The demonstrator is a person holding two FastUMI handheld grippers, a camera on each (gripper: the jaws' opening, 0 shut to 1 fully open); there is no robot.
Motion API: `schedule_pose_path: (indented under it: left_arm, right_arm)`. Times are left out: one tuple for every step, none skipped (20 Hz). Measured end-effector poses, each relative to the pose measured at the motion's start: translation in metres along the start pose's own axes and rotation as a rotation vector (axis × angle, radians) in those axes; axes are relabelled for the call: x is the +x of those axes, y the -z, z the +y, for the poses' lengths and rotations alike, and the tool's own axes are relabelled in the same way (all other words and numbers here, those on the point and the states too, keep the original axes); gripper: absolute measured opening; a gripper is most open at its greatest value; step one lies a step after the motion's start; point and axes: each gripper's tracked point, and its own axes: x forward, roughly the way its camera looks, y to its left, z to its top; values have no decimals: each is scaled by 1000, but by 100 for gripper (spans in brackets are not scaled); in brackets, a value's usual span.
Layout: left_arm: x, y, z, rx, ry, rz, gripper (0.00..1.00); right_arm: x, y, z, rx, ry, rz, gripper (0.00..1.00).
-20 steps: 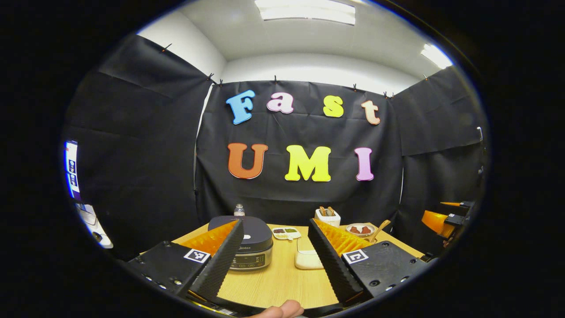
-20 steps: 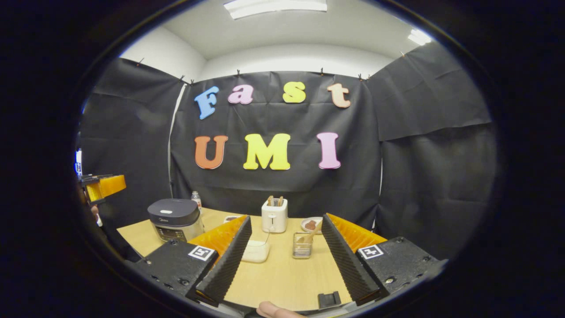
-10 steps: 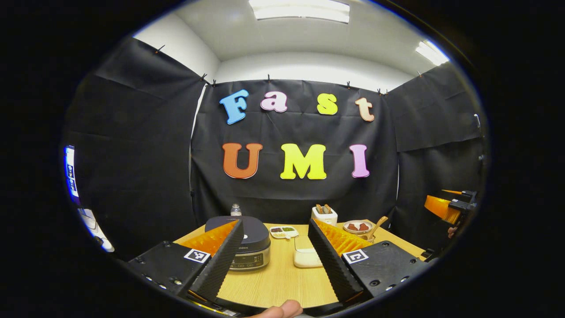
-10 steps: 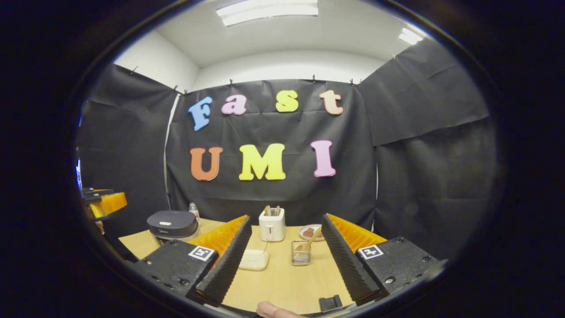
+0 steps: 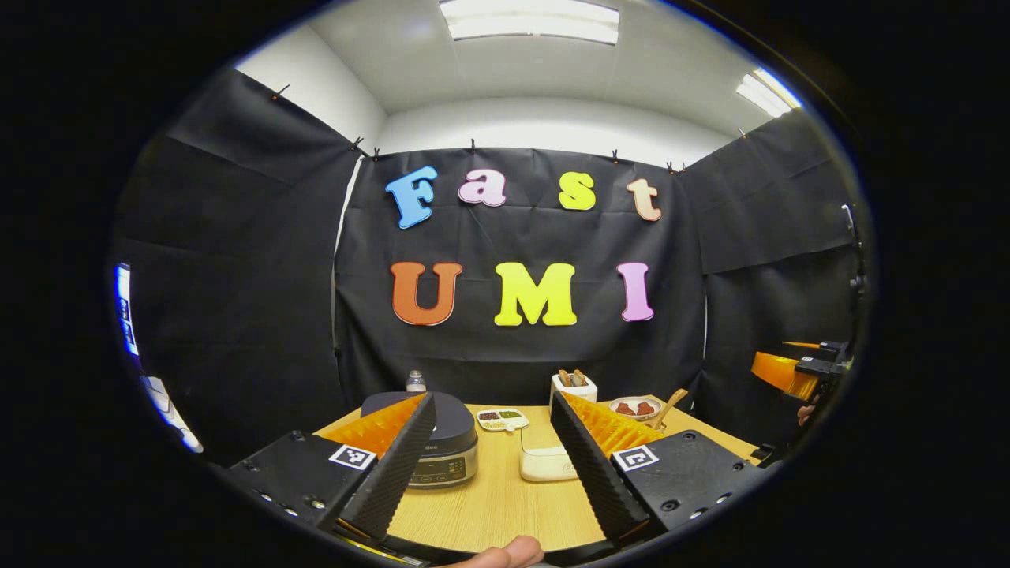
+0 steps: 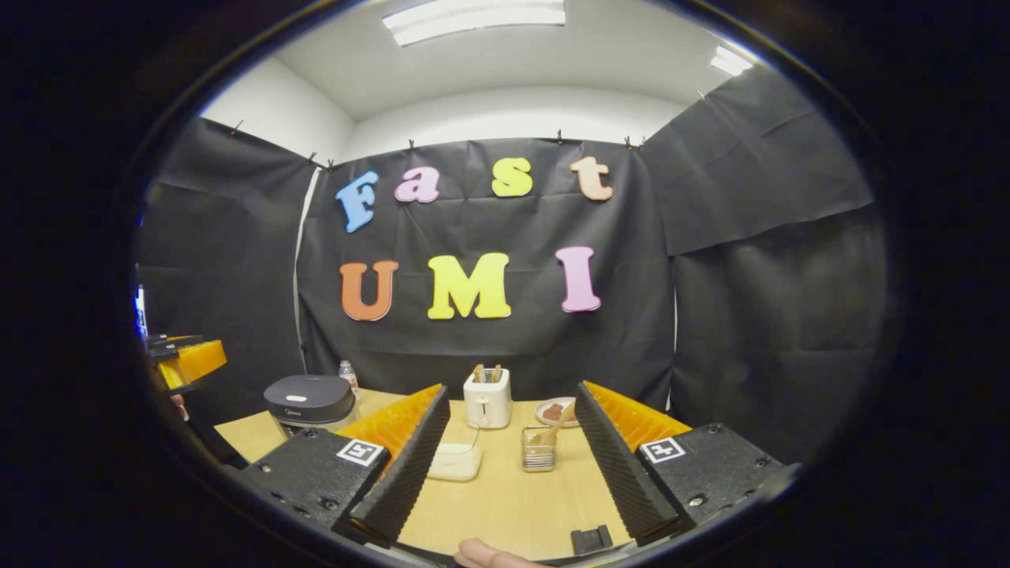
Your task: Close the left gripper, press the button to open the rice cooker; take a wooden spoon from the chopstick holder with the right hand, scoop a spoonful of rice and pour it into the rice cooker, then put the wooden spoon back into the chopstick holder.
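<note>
Jaws of both grippers apart; rice cooker [image 5: 442,442] lid down.

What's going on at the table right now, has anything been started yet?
Nothing is in hand yet. A person holds both grippers above the near edge of the wooden table, jaws wide apart. The left gripper faces the rice cooker, whose lid is shut. The right gripper faces the chopstick holder, where the wooden spoon leans. A white container, a toaster and a small dish sit untouched.
</note>
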Motion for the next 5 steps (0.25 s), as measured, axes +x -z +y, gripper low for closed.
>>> schedule_pose_path:
  left_arm:
    - [0, 0, 0, -1, 0, 1, 93]
    - [-1, 2, 0, -1, 1, 4, 93]
    - [-2, 2, 0, -3, 2, 6, 93]
    - [-3, 3, -2, -4, 6, 9, 93]
    - [-4, 4, -3, -3, 8, 12, 93]
  right_arm:
    - [-1, -1, -1, 1, 1, -1, 100]
    - [-1, -1, -1, 1, 1, -2, 100]
    - [-1, 0, -2, 2, 1, -2, 100]
    - [-1, 1, -4, 3, 2, 0, 100]
    - [-2, 2, -4, 5, 4, 3, 100]
